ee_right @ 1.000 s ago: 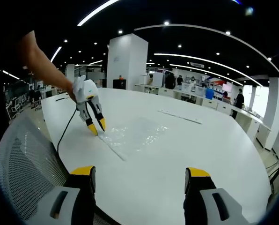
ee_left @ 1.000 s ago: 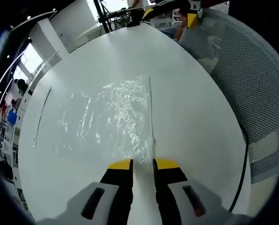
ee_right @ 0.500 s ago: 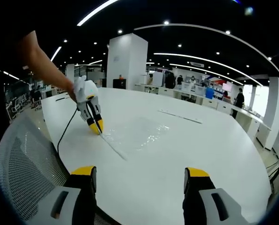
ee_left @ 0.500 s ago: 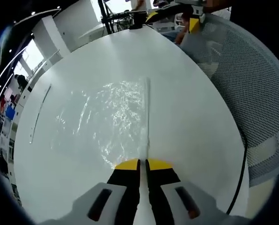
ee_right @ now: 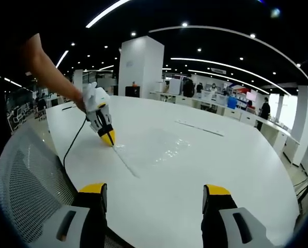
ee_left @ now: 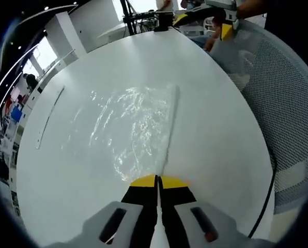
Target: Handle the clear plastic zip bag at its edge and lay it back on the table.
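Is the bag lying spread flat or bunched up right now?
Mostly spread flat: the bag lies open across the table, wrinkled, with the left tool shut on its zip-edge corner.

zip bag (ee_left: 128, 124) flat on the table (ee_left: 211, 129), mesh chair (ee_left: 283, 103) beside the table's edge

Left gripper (ee_left: 157, 181) now clamped on zip bag (ee_left: 136, 124) edge.

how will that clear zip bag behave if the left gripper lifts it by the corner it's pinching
Probably floppy: the clear zip bag is thin, crinkled film lying flat on the table, so it should drape from the left gripper. Likely very light, as it looks empty. Its zip strip seems slightly stiffer.
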A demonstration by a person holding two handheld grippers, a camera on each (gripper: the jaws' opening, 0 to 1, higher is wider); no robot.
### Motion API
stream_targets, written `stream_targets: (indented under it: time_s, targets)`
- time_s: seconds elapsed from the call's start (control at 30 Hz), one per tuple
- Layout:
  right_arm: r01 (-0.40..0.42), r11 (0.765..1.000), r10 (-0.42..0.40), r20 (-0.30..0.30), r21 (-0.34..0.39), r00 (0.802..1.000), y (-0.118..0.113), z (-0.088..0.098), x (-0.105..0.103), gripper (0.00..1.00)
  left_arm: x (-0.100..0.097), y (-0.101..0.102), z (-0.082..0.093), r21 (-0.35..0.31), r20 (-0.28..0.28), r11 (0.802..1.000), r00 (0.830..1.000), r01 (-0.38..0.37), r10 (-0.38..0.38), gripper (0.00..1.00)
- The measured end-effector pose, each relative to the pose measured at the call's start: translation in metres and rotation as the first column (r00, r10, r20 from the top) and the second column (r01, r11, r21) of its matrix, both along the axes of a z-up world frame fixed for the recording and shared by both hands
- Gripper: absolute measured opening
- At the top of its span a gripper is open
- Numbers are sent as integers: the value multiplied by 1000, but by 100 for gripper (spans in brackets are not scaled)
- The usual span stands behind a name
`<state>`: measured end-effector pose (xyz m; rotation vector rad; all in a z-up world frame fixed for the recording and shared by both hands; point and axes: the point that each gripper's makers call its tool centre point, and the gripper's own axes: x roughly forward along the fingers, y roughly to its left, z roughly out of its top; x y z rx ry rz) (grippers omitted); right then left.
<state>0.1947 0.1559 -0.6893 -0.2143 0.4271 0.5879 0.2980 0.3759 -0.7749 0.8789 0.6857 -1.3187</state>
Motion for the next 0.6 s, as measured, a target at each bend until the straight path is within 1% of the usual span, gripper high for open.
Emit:
stream_targets:
  time_s: [0.3, 0.47, 0.6]
  targets:
    - [-4, 1000, 4, -7, -15, 1000, 0, 1, 0, 75, -1, 0, 5, -10, -1, 999, 999, -32, 32, 0]
    - [-36, 998, 36, -17, -48, 999, 2, 1, -2, 73, -4, -1, 12, -21, -1, 999, 999, -47, 47, 0]
    - [-56, 997, 56, -3, -52, 998, 4, 9, 4, 72, -9, -3, 17, -25, 5, 998, 999, -53, 53, 0]
